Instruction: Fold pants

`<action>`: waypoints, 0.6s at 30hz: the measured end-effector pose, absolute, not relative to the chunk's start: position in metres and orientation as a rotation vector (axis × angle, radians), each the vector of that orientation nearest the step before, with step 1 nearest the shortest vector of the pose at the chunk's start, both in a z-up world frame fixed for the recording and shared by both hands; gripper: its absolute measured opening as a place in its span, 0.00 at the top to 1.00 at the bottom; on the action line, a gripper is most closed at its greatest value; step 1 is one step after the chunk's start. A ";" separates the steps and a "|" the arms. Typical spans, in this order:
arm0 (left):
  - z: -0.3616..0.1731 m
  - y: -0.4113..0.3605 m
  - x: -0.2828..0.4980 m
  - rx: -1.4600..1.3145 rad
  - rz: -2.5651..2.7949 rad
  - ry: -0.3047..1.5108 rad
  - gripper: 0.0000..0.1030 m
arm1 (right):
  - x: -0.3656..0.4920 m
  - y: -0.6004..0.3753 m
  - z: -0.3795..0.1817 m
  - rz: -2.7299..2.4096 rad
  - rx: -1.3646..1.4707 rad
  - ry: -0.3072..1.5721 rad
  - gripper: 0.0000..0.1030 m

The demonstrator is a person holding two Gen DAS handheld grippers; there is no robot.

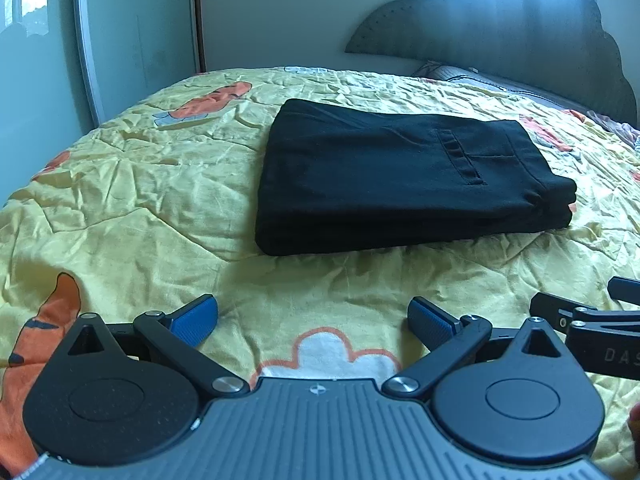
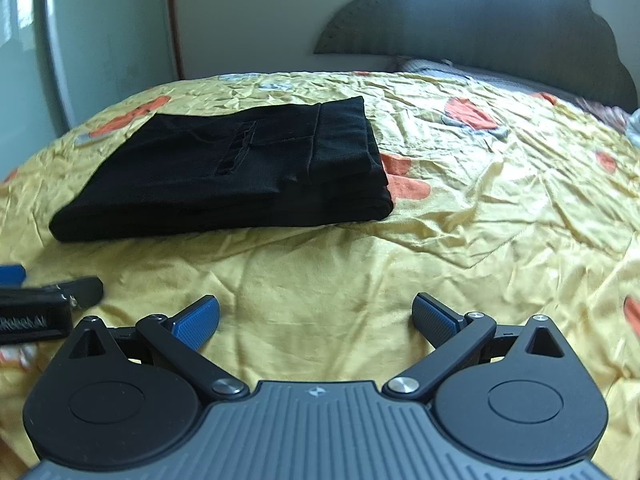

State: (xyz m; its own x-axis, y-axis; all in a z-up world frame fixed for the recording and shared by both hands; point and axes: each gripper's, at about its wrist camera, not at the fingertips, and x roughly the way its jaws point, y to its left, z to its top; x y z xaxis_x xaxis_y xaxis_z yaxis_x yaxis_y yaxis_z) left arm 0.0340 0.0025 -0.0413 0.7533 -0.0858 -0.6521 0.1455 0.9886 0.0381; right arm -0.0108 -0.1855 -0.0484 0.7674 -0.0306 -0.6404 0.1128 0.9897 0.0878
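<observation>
The black pants (image 1: 404, 180) lie folded into a thick rectangular stack on the yellow bedspread (image 1: 140, 184), in the middle of the left wrist frame and slightly right of centre. In the right wrist view the same stack sits in the left half of the frame (image 2: 224, 172), its layered open edges facing right and its folded edge toward the lower left. A stitched pocket outline shows on the top layer.

The left gripper (image 1: 313, 322) sits at the bottom of its frame, released, its blue pads (image 1: 196, 320) spread wide with nothing between them, well short of the pants. The right gripper (image 2: 316, 320) is likewise released and empty, pads apart above bare bedspread, near the stack but not touching it. Each gripper shows in the other's view: the right one at the right edge of the left frame, the left one at the left edge of the right frame.

A dark scalloped headboard (image 1: 520, 28) fills the upper right, with a pillow (image 1: 452, 74) below it.
</observation>
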 end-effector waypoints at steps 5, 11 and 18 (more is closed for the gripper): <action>-0.043 0.002 0.032 0.091 -0.120 0.697 0.00 | -0.009 -0.173 -0.049 -0.030 0.070 0.698 0.00; -0.042 0.003 0.031 0.104 -0.130 0.687 0.00 | -0.012 -0.179 -0.050 -0.068 0.101 0.690 0.00; -0.044 0.005 0.031 0.091 -0.135 0.683 0.00 | -0.011 -0.179 -0.051 -0.069 0.101 0.688 0.00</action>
